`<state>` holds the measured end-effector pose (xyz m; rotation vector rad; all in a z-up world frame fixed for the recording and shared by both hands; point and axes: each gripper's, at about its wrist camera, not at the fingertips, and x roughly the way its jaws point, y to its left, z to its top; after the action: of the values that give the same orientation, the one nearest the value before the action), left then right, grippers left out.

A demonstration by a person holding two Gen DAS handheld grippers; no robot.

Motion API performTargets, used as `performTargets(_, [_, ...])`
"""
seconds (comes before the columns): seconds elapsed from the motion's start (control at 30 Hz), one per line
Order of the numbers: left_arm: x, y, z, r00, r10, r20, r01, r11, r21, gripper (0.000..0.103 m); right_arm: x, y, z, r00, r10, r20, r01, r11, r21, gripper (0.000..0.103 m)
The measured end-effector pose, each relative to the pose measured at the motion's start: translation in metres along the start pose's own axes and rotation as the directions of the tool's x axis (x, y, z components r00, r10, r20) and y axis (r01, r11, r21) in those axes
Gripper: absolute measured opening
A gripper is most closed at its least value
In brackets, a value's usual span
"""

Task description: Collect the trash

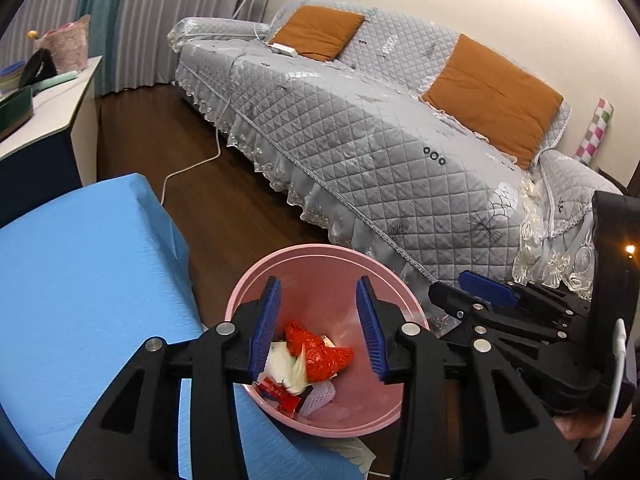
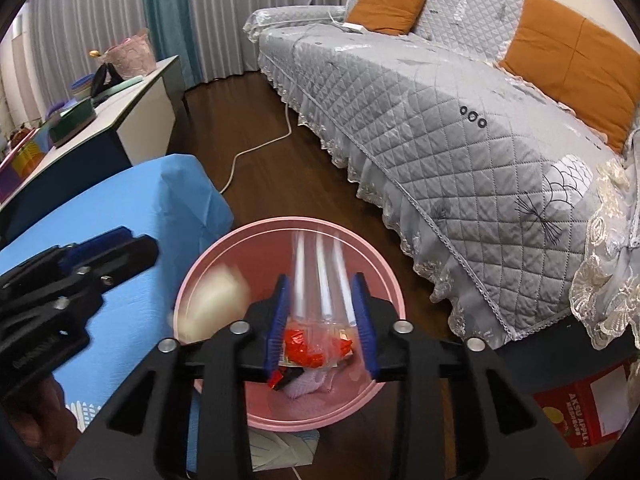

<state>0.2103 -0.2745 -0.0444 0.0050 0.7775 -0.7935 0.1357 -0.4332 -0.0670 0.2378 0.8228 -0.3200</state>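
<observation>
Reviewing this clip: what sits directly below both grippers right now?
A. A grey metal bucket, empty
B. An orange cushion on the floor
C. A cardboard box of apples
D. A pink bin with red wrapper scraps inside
D: both wrist views look down into the pink bin, with a crumpled red wrapper among paper scraps at its bottom.

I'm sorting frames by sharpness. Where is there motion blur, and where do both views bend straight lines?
Right wrist view: pale streaks and a cream smear blur over the pink bin; everything else is sharp. Left wrist view: trash in the bin is mostly crisp, with slight smearing on the white scraps. Both views: fisheye bowing of the sofa, dark corners.
</observation>
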Motion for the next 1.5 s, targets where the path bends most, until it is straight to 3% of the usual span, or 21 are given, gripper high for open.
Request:
performTargets(0.2, [-0.025, 0.006, 0.001, 0.998, 0.054, 0.045, -0.055, 0.998, 0.013, 0.04, -0.004, -0.004, 0.003, 1.0, -0.011, 0.016, 0.011, 0.999, 0.033, 0.056])
performTargets(0.33, [-0.064, 0.012, 0.005, 0.983, 0.117, 0.142, -0.122, 0.992, 0.029, 0.054, -0.014, -0.001, 0.006, 0.999, 0.0, 0.045, -0.002, 0.999, 0.044, 0.065])
performTargets(0.57, [-0.149, 0.032, 0.001, 0.931, 0.221, 0.291, -0.23, 0.973, -0.003, 0.064, -0.05, 0.026, 0.011, 0.986, 0.032, 0.164, -0.034, 0.999, 0.008, 0.088])
performTargets(0.73, [-0.203, 0.055, -0.017, 0.888, 0.326, 0.326, -0.314, 0.945, -0.088, 0.076, -0.072, 0.058, 0.011, 0.972, 0.075, 0.222, -0.068, 0.997, -0.041, 0.091])
performTargets(0.87, [-0.246, 0.079, -0.045, 0.844, 0.425, 0.327, -0.39, 0.905, -0.168, 0.085, -0.101, 0.087, 0.007, 0.957, 0.117, 0.266, -0.104, 0.992, -0.065, 0.092])
performTargets(1.0, [-0.275, 0.096, -0.076, 0.793, 0.551, 0.26, -0.494, 0.831, -0.256, 0.085, -0.135, 0.118, -0.007, 0.938, 0.163, 0.305, -0.136, 0.985, -0.109, 0.095])
performTargets(1.17, [-0.307, 0.098, -0.107, 0.744, 0.629, 0.226, -0.566, 0.772, -0.288, 0.085, -0.174, 0.151, -0.037, 0.916, 0.216, 0.337, -0.172, 0.973, -0.157, 0.098])
performTargets(1.4, [-0.331, 0.099, -0.169, 0.696, 0.711, 0.103, -0.636, 0.676, -0.372, 0.085, -0.189, 0.176, -0.086, 0.924, 0.236, 0.301, -0.183, 0.964, -0.195, 0.098])
performTargets(1.5, [-0.335, 0.09, -0.186, 0.701, 0.706, 0.099, -0.638, 0.683, -0.357, 0.085, -0.184, 0.18, -0.107, 0.939, 0.229, 0.257, -0.187, 0.966, -0.178, 0.098])
